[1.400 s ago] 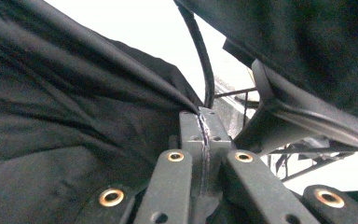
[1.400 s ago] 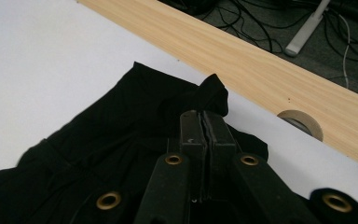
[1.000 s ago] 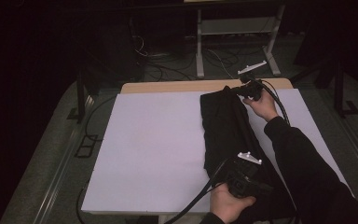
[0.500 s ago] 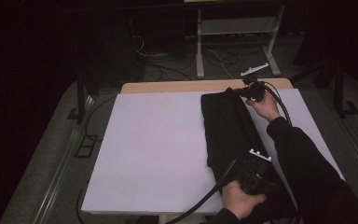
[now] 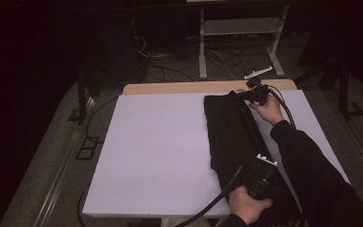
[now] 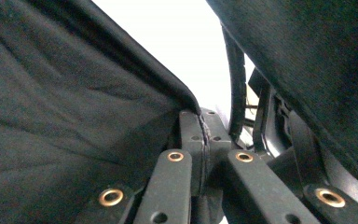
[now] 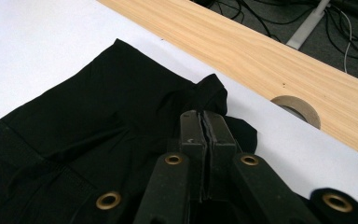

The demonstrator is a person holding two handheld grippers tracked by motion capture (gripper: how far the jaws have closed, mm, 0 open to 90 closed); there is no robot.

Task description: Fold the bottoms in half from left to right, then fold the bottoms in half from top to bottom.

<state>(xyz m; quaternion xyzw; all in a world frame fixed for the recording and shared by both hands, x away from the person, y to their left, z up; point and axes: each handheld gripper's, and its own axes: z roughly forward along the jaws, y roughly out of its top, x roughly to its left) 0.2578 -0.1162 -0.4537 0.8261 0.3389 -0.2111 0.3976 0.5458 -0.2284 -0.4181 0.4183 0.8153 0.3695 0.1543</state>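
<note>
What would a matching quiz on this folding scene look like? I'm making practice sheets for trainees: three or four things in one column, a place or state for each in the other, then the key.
Things:
1. Black garment
2. Left gripper
3. Right gripper
4. Wooden edge

Places or states:
A. Shut on the garment's near end, by the table's front edge
B. Bare strip along the table's far side
C. Lies lengthwise on the white sheet's right half
D. Shut on the garment's far end

Pairs: 1-C, 2-A, 3-D, 4-B
</note>
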